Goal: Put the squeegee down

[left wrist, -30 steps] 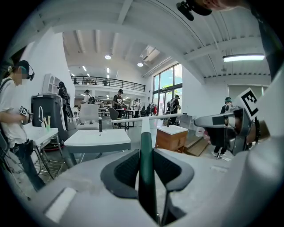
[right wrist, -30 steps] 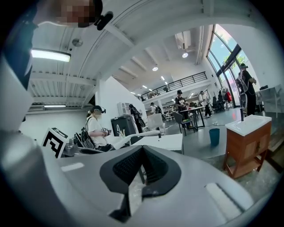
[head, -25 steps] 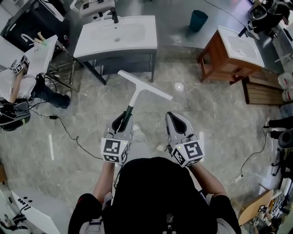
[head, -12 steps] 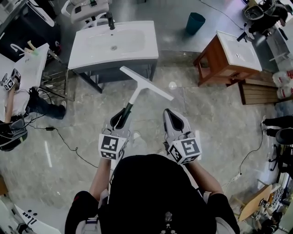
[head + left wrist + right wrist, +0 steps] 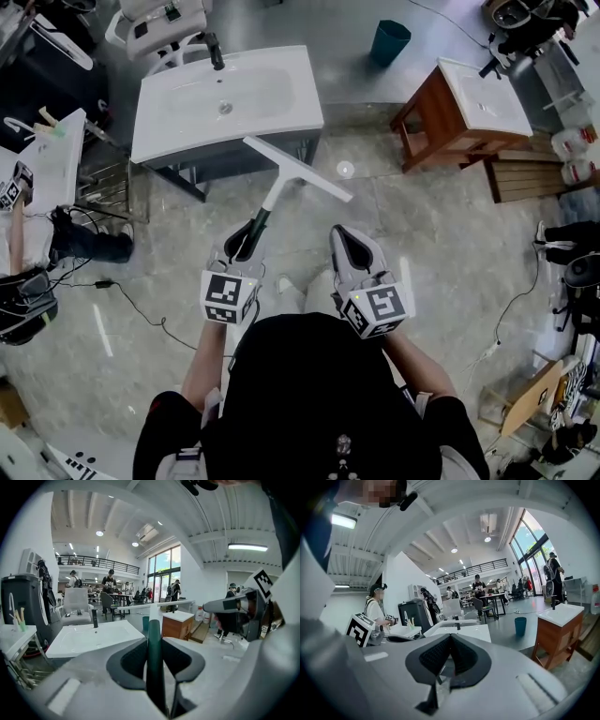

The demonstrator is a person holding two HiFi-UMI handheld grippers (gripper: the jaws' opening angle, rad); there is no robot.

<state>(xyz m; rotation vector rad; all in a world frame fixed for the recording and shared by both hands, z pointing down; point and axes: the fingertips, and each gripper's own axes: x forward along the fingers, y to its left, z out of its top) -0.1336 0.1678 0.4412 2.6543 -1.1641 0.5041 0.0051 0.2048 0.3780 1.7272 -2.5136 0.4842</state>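
Observation:
The squeegee (image 5: pixel 281 183) has a long white blade and a dark green handle. My left gripper (image 5: pixel 246 236) is shut on that handle, holding it out ahead of me above the floor. The blade's far end reaches the front edge of the white sink (image 5: pixel 281 112). In the left gripper view the green handle (image 5: pixel 153 658) runs straight up between the dark pads of the left gripper (image 5: pixel 154 654), and the white blade (image 5: pixel 154 605) crosses level beyond it. My right gripper (image 5: pixel 343 234) hangs beside the left one, shut with nothing in it; in its own view the right gripper (image 5: pixel 449 640) has its pads meeting at the tip.
A wooden stand with a second basin (image 5: pixel 441 117) is at the right, and a teal bin (image 5: pixel 388 42) lies beyond it. Cables (image 5: pixel 122 281) trail over the marble floor at the left, near a seated person (image 5: pixel 19 225). A white chair (image 5: pixel 159 19) is behind the sink.
Both grippers and the squeegee have moved forward towards the white sink; the blade now reaches its front edge. The grip on the handle is the same.

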